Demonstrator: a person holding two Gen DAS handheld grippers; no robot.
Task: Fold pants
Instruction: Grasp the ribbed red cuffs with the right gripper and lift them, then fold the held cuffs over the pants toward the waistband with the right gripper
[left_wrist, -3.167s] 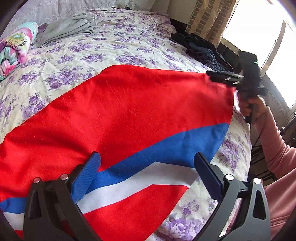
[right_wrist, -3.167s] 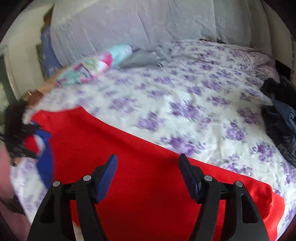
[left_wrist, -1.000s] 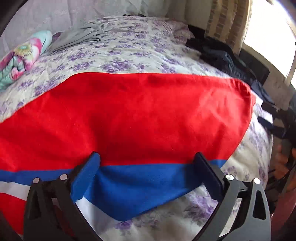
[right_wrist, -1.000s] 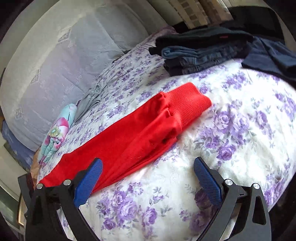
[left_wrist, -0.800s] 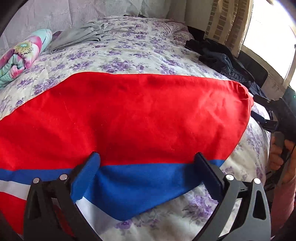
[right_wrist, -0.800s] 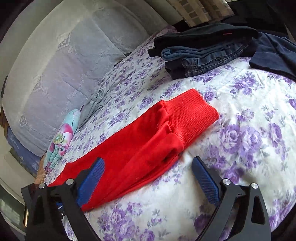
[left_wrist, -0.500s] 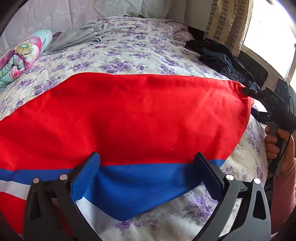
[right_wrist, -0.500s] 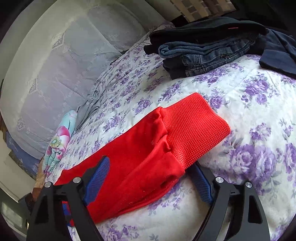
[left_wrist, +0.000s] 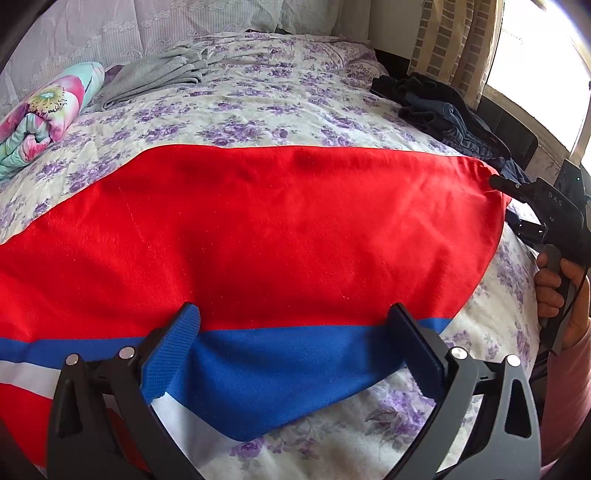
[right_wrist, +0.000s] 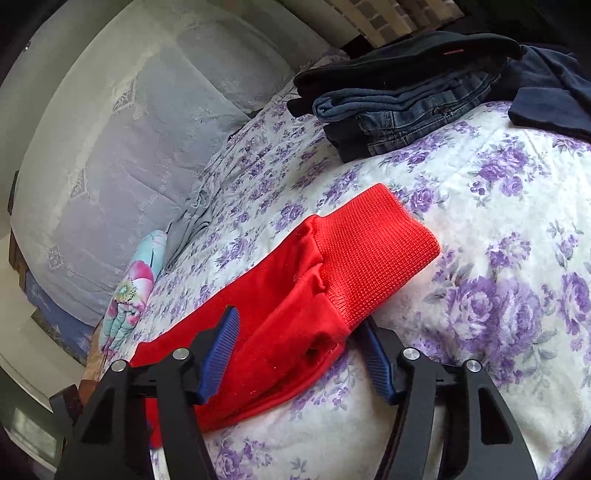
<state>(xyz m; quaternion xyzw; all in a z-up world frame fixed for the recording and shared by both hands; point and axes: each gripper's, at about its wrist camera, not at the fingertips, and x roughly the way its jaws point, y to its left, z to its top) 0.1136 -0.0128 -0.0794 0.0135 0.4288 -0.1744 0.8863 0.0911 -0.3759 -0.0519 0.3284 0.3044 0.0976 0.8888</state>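
Red pants (left_wrist: 258, 229) with a blue and white side stripe (left_wrist: 280, 365) lie flat across the flowered bed. My left gripper (left_wrist: 295, 343) is open, its fingers hovering over the blue stripe. In the right wrist view the ribbed red cuff (right_wrist: 373, 240) lies at the leg's end. My right gripper (right_wrist: 299, 354) is open with its jaws on either side of the leg just below the cuff. The right gripper also shows in the left wrist view (left_wrist: 517, 192) at the far right end of the pants.
A stack of folded dark jeans (right_wrist: 402, 96) sits beyond the cuff, also seen in the left wrist view (left_wrist: 443, 114). A grey garment (left_wrist: 155, 74) and a rolled floral blanket (left_wrist: 40, 114) lie near the headboard. The bed edge drops off at the right.
My right gripper moved forward to the cuff end and its jaws narrowed around the leg. My left gripper stayed over the blue stripe.
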